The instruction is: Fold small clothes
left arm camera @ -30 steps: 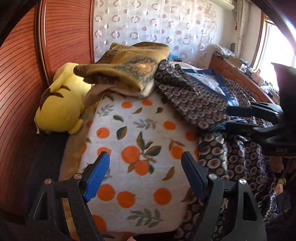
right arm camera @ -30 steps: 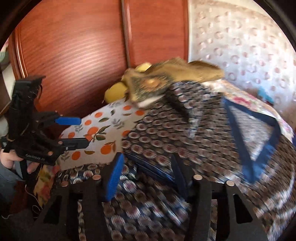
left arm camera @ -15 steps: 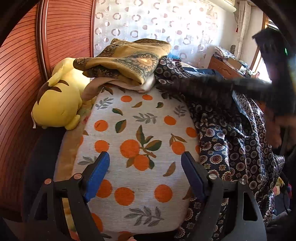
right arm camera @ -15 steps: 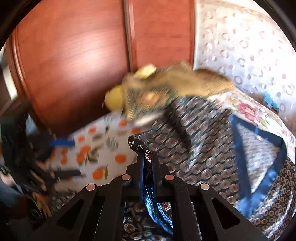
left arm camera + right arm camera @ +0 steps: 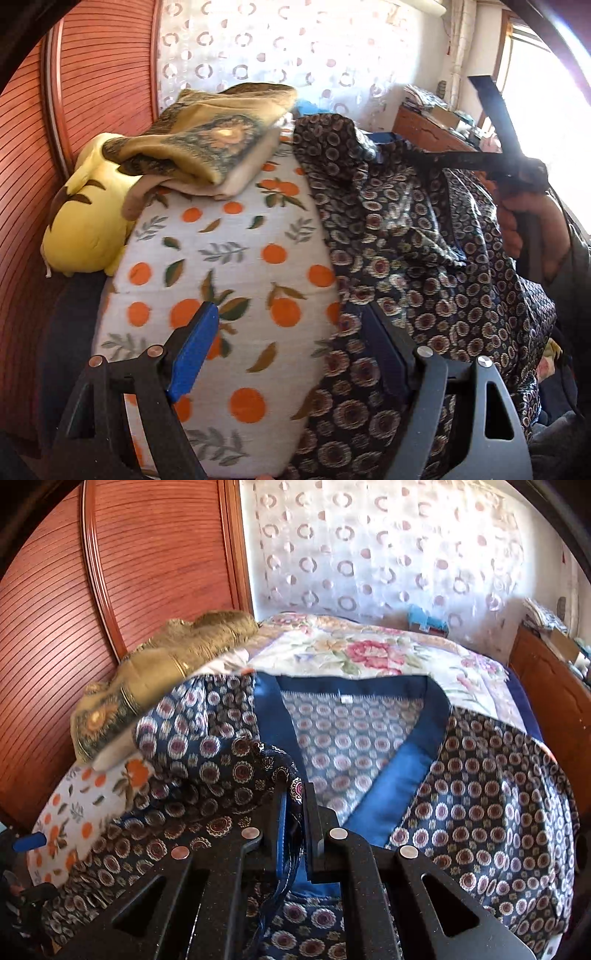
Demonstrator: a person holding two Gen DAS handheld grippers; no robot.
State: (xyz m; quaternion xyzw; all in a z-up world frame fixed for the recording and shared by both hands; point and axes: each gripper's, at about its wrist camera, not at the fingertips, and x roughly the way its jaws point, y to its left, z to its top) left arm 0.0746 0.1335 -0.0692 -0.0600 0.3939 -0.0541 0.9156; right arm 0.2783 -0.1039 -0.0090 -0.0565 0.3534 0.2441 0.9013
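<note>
While spread on the bed (image 5: 388, 653), shirt (image 5: 480, 794) pinched at its edge by right gripper (image 5: 294, 812), fingers squeezed tight. Left gripper (image 5: 291, 343) wide apart, holding nothing, above orange-print blanket (image 5: 229, 258).

garment (image 5: 424, 236) right of plush toy (image 5: 85, 225)

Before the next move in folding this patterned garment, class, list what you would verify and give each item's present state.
1. Right gripper shut on the navy patterned garment: ok.
2. Fabric edge held between the pads, not slipping: cannot tell.
3. Left gripper open, holding nothing: ok.
4. Left gripper placed at the garment's near edge, right finger over the fabric: ok.
5. Garment lying flat: not ok, it is bunched on the left side.
6. Folding space on the orange-print cover: ok, though a folded brown blanket sits at its far end.
</note>
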